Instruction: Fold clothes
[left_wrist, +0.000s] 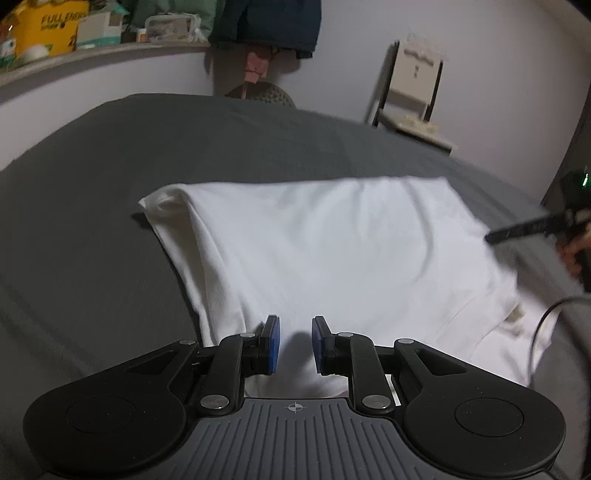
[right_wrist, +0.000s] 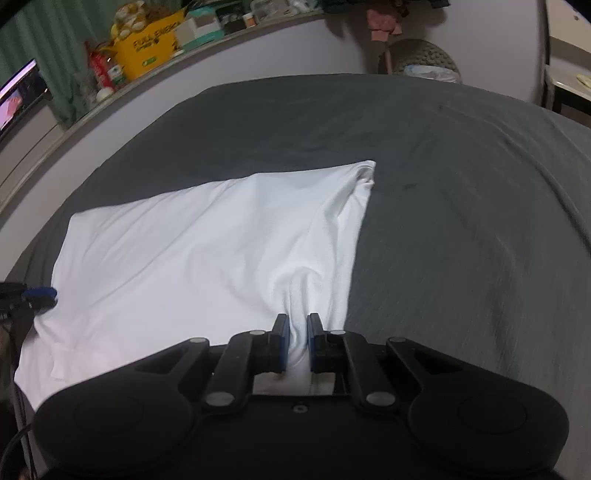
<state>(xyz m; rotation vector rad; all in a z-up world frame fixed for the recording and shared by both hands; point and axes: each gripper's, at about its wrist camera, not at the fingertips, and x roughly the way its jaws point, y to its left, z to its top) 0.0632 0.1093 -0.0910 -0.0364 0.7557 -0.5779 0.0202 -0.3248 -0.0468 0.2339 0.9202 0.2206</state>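
The left gripper (left_wrist: 294, 341) is hovering over the near hem of the white shirt (left_wrist: 332, 251), its jaws narrowly apart with nothing between them. The right gripper (right_wrist: 297, 341) is pinching a raised ridge of the shirt's cloth. The shirt is lying flat on the grey bed (right_wrist: 461, 221). At eleven o'clock, a yellow box (right_wrist: 151, 48) is showing "FULL ENERGY".
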